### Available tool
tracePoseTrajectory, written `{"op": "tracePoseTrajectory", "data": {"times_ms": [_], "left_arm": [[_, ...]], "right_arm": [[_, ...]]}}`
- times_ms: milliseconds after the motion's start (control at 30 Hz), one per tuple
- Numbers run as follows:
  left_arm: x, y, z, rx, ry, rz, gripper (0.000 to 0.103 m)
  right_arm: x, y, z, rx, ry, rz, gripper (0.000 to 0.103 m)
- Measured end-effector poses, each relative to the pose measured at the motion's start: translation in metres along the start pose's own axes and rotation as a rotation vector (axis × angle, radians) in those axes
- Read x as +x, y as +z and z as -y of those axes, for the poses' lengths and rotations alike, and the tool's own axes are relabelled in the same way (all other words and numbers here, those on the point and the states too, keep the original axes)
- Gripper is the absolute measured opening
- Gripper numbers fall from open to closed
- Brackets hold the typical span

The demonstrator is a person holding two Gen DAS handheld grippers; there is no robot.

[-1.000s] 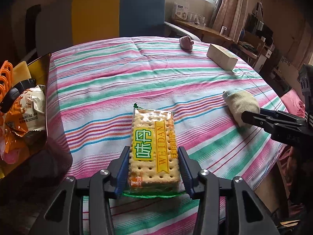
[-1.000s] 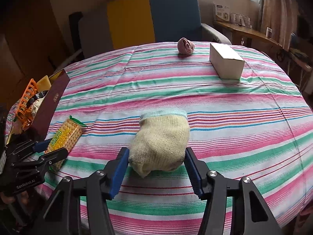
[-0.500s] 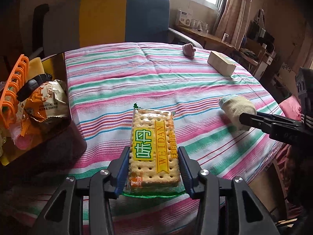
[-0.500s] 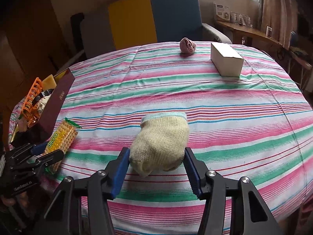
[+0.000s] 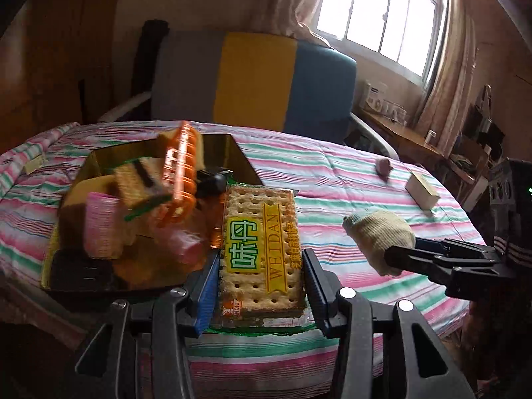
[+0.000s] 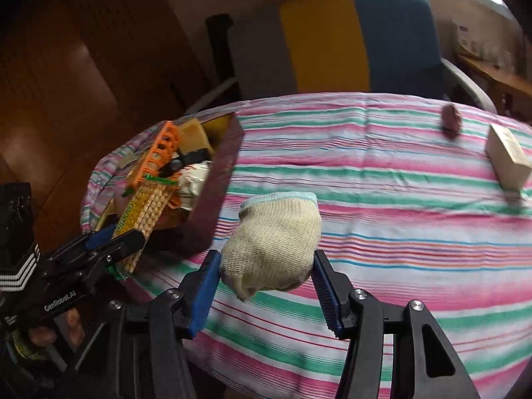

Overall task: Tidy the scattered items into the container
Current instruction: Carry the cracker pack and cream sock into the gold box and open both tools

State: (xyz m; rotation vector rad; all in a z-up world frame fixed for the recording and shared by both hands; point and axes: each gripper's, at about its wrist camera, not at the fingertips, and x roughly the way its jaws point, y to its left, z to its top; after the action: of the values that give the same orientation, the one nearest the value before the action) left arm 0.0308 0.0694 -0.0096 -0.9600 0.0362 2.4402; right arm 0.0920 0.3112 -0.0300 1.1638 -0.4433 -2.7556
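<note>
My left gripper [image 5: 259, 286] is shut on a cracker packet [image 5: 261, 252] with a yellow and green label, held in the air at the near right corner of the dark box [image 5: 239, 153]. In the right wrist view the packet [image 6: 146, 212] hangs over the box's near end. My right gripper [image 6: 266, 279] is shut on a rolled cream sock [image 6: 272, 242], lifted above the striped tablecloth just right of the box wall [image 6: 219, 186]. The sock also shows in the left wrist view [image 5: 379, 236].
The box holds an orange rack [image 5: 179, 176], pink cups [image 5: 99, 222], a sponge and wrapped snacks. A small pink object [image 6: 450, 119] and a white carton [image 6: 507, 163] lie on the far right of the table [image 6: 382, 173]. A striped armchair [image 6: 349, 36] stands behind.
Both grippers lifted their loads off the cloth and swung left toward the box. The packet now hangs at the box's near corner and the sock is in the air beside its wall.
</note>
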Motion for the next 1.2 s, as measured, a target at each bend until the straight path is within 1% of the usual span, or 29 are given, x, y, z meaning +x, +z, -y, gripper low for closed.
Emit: {"op": "tracePoseTrajectory", "data": {"times_ms": [133, 267, 367, 467, 567, 633, 867, 1033, 1200], "left_arm": [[-0.006, 0.007, -0.039, -0.070, 0.072, 0.032, 0.048], [-0.005, 0.007, -0.065, -0.104, 0.122, 0.042, 0.048], [-0.006, 0.005, -0.079, -0.135, 0.134, 0.046, 0.048], [-0.001, 0.004, -0.089, -0.142, 0.146, 0.038, 0.048], [0.008, 0.003, -0.099, -0.152, 0.166, 0.019, 0.048], [0.016, 0.005, -0.106, -0.173, 0.166, 0.009, 0.048], [0.039, 0.016, -0.112, -0.156, 0.180, -0.006, 0.048], [0.047, 0.020, -0.115, -0.155, 0.176, -0.014, 0.048], [0.049, 0.016, -0.113, -0.166, 0.172, -0.038, 0.048]], "right_arm": [[0.019, 0.017, -0.040, -0.084, 0.059, -0.010, 0.056], [0.039, 0.031, -0.070, -0.137, 0.097, -0.026, 0.056], [0.053, 0.038, -0.089, -0.176, 0.113, -0.040, 0.056], [0.067, 0.042, -0.102, -0.201, 0.124, -0.057, 0.056], [0.081, 0.048, -0.113, -0.223, 0.126, -0.070, 0.056], [0.092, 0.054, -0.119, -0.237, 0.122, -0.085, 0.056], [0.126, 0.071, -0.138, -0.282, 0.109, -0.122, 0.056], [0.137, 0.074, -0.138, -0.276, 0.095, -0.130, 0.056], [0.139, 0.076, -0.135, -0.264, 0.109, -0.135, 0.058]]}}
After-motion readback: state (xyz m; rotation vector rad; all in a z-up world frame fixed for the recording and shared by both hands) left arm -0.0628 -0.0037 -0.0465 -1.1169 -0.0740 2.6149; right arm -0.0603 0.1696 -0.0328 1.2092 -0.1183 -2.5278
